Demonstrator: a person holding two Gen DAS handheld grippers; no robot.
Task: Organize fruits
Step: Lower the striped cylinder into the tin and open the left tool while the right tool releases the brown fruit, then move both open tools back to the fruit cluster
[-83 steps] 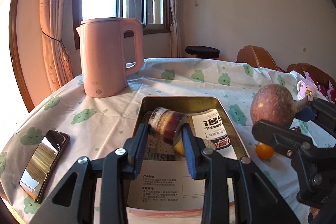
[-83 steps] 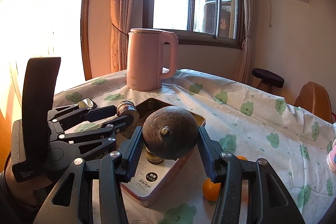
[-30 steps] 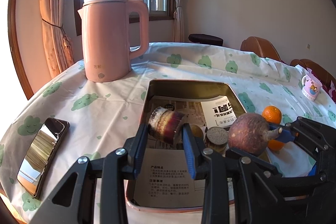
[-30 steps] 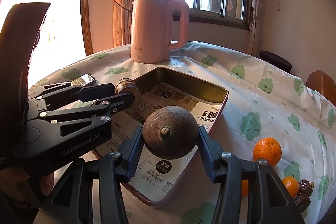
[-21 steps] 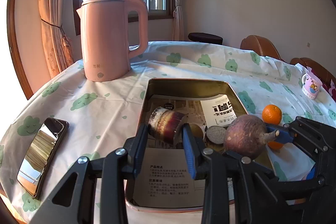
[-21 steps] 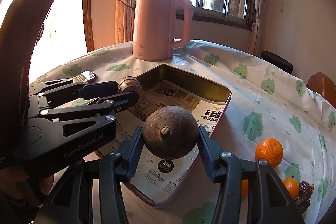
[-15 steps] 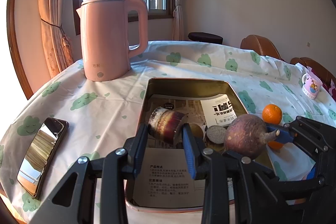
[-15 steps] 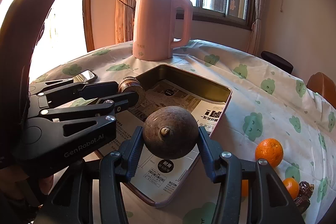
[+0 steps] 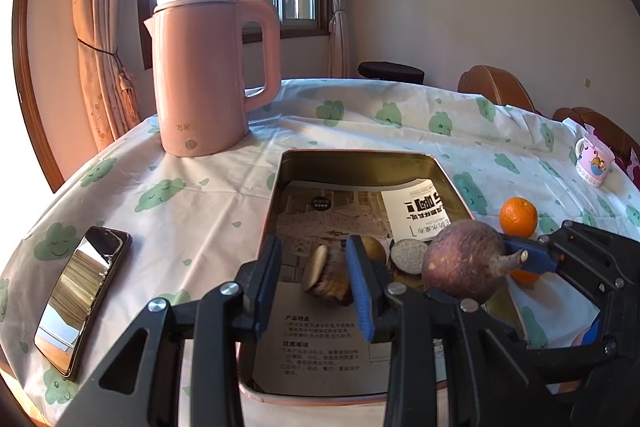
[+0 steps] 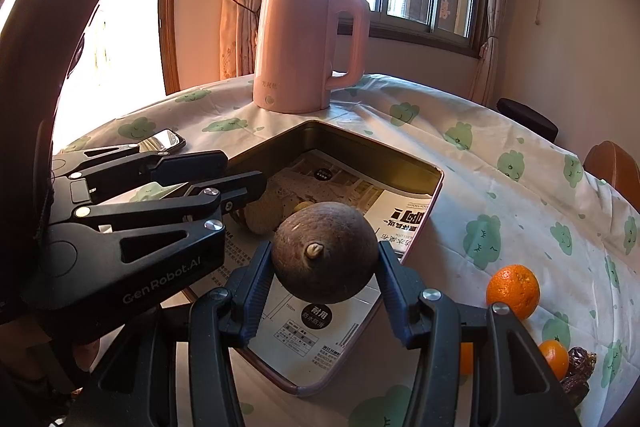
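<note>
Two grippers over paper-lined tin. Left gripper spread; brown cut fruit piece lies between its fingers on tin's paper, whether touching them unclear. Right gripper pinches round purple-brown fruit above tin's near edge. Orange sits on tablecloth right of tin; pink kettle behind.

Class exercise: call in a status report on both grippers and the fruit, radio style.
Left gripper open, small brown fruit lying loose in the tin tray. Right gripper shut on round brown fruit, over tray. Left gripper crowds the drop zone.
</note>
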